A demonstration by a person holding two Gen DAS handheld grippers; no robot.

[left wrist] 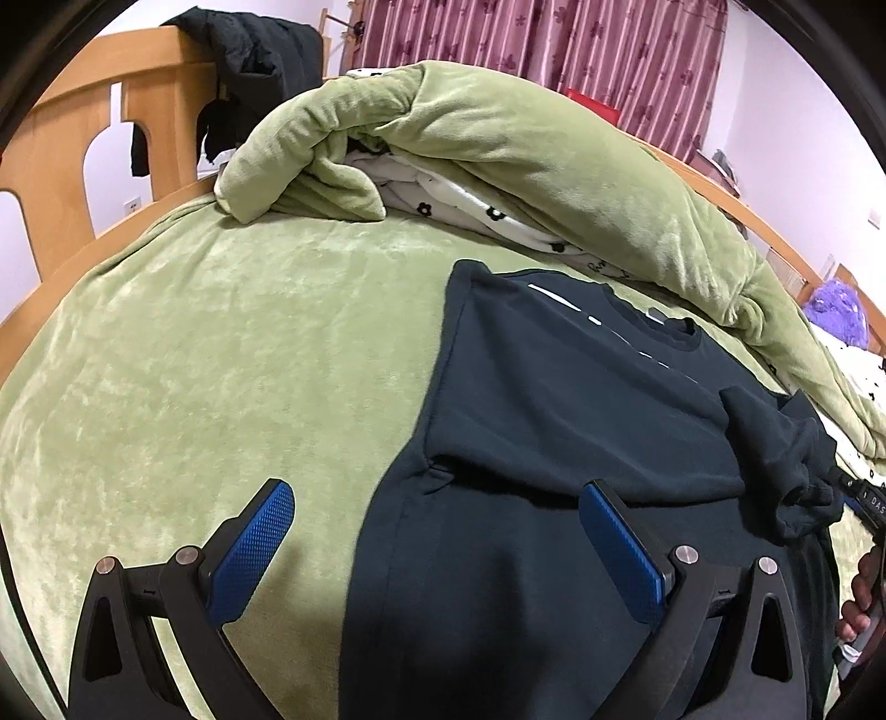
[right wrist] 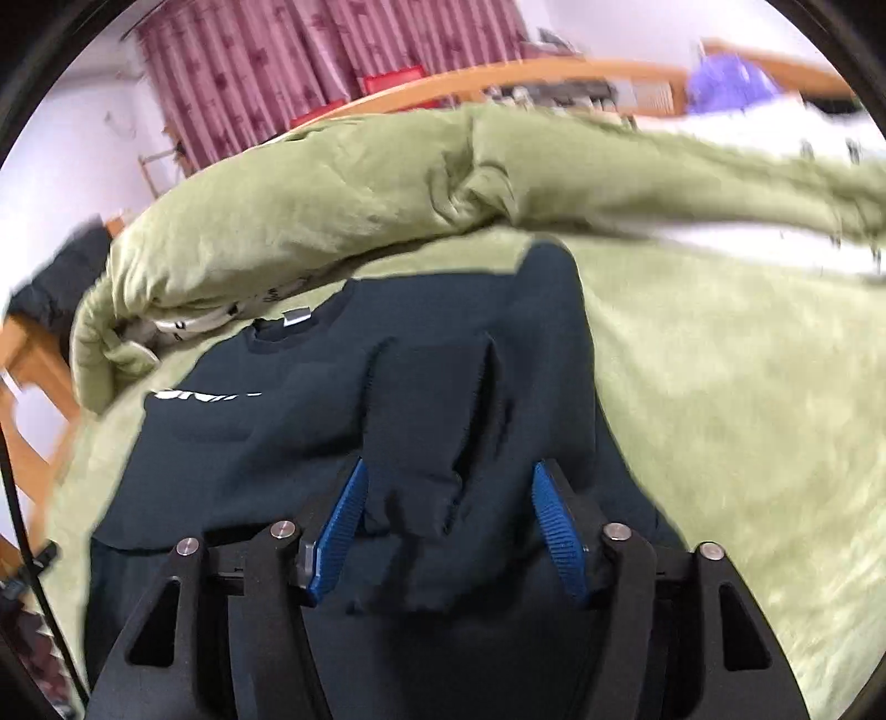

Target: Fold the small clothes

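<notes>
A dark navy sweatshirt [left wrist: 565, 387] with white print lies flat, chest up, on the green bedspread [left wrist: 210, 365]. One sleeve [right wrist: 426, 421] is folded in over the body. In the right wrist view its cuff end lies between the blue pads [right wrist: 559, 526] of my right gripper [right wrist: 451, 531], which is open; the fabric sits loose between the jaws. My left gripper [left wrist: 440, 548] is open wide just above the sweatshirt's left side. One of its pads is over the bedspread, the other over the dark cloth, and it holds nothing.
A rolled green quilt [left wrist: 498, 138] with white flowered lining [left wrist: 470, 205] lies along the far side, close to the collar. A wooden headboard [left wrist: 61, 144] carries a black garment [left wrist: 249, 50]. Pink curtains [left wrist: 542, 39] and a purple plush toy [left wrist: 836, 310] are behind. A hand [left wrist: 858, 603] shows at the right edge.
</notes>
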